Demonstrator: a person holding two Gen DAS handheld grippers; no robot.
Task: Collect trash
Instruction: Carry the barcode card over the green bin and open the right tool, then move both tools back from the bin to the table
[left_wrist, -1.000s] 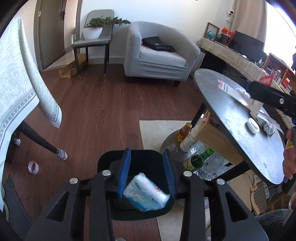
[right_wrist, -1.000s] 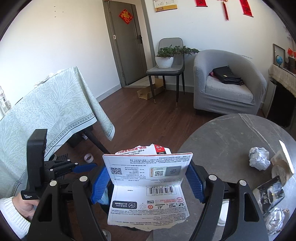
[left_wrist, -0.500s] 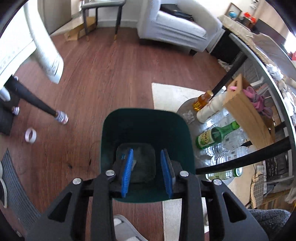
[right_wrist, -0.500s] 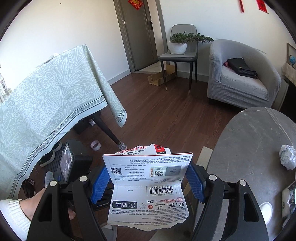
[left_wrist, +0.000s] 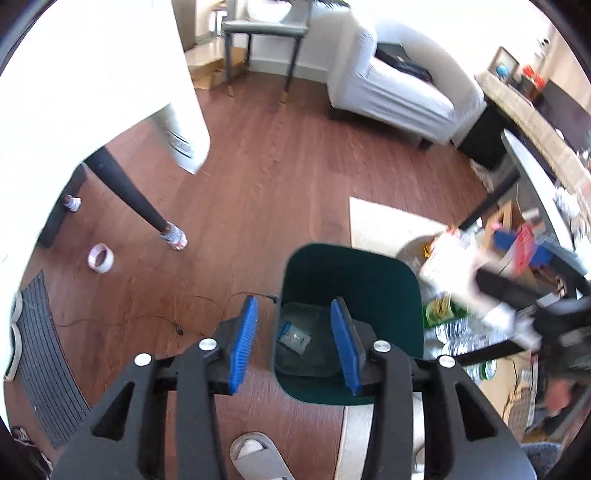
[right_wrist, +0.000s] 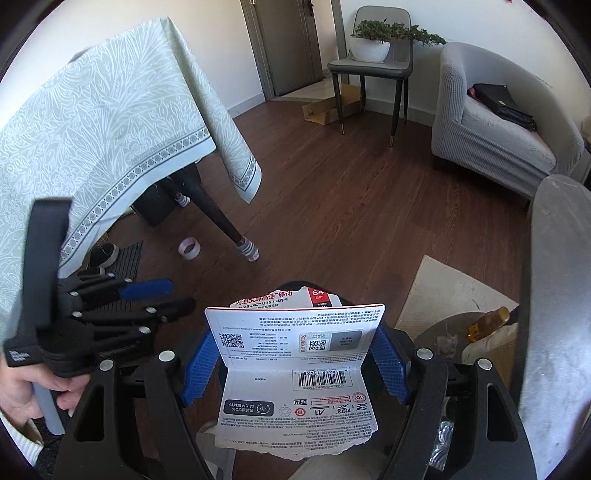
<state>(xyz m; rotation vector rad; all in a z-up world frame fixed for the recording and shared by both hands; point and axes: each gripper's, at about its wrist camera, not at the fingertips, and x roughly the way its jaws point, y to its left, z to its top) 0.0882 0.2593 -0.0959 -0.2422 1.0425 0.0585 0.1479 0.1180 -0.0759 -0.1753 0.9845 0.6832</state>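
Left gripper (left_wrist: 295, 341) above dark green bin (left_wrist: 388, 275), jaws opening, nothing between blue pads. Small blue-white wrapper (left_wrist: 294, 337) lies on bin floor. Bin stands on wood floor (left_wrist: 258, 184), beside pale rug (left_wrist: 384, 225).

Right gripper (right_wrist: 295, 363) pinches torn white card packaging (right_wrist: 295, 373) by its side edges; card folded, barcode side facing camera. Bin rim barely visible behind card. Grey round table (right_wrist: 554, 295) at right. Tape roll (right_wrist: 189, 249) on floor near table leg.

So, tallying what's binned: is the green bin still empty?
No, a small blue-and-white packet already lies on the bottom of the green bin.
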